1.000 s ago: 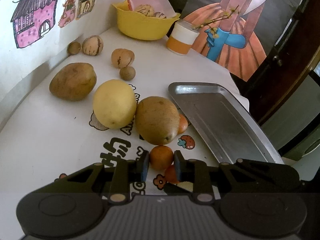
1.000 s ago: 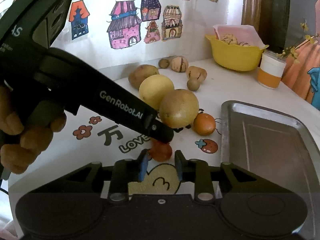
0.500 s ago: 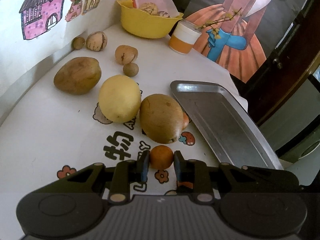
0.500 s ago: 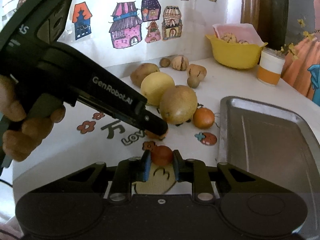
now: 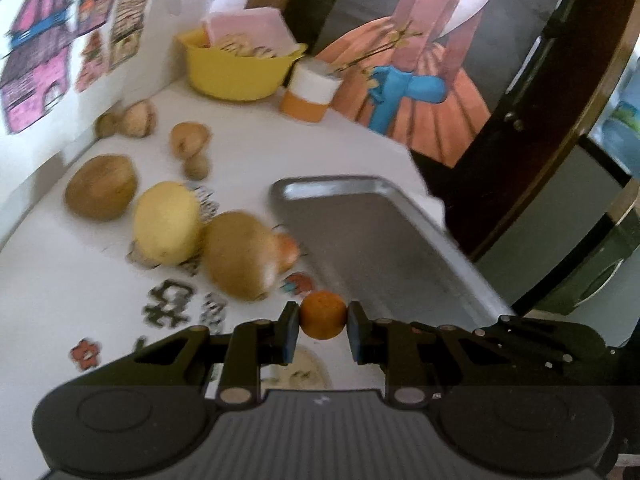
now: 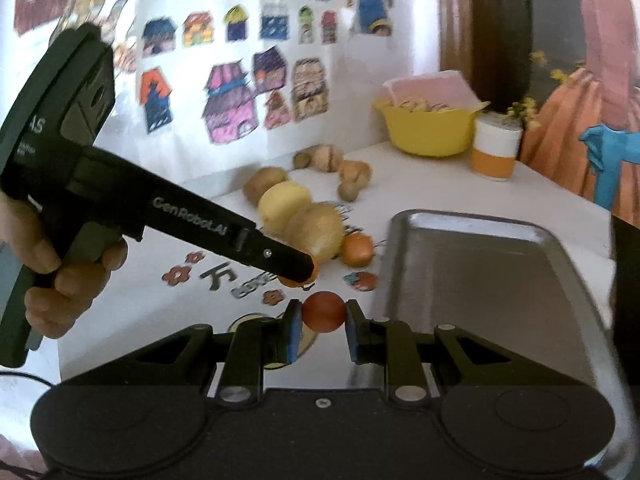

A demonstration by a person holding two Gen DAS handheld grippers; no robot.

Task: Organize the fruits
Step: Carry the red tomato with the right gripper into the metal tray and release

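Two grippers, two small fruits, one metal tray waiting on the right of the tabletop.

Risk, as judged: both fruits round and smooth, pinched only at the pad tips, so could squirt out and roll off the near edge w/ any jolt or tilt en route to tray. Second risk: the two grippers working close together over the same patch, so could knock one another or nudge the big brown fruit & yellow fruit just beyond. Motion blur in both views, so exact clearances hard to read.

Left gripper: jaws narrow, clamped on small orange fruit, near the tray's left rim.

Right gripper: jaws narrow, clamped on small red fruit, likewise beside the tray. Another orange fruit loose on tabletop, touching brown fruit.
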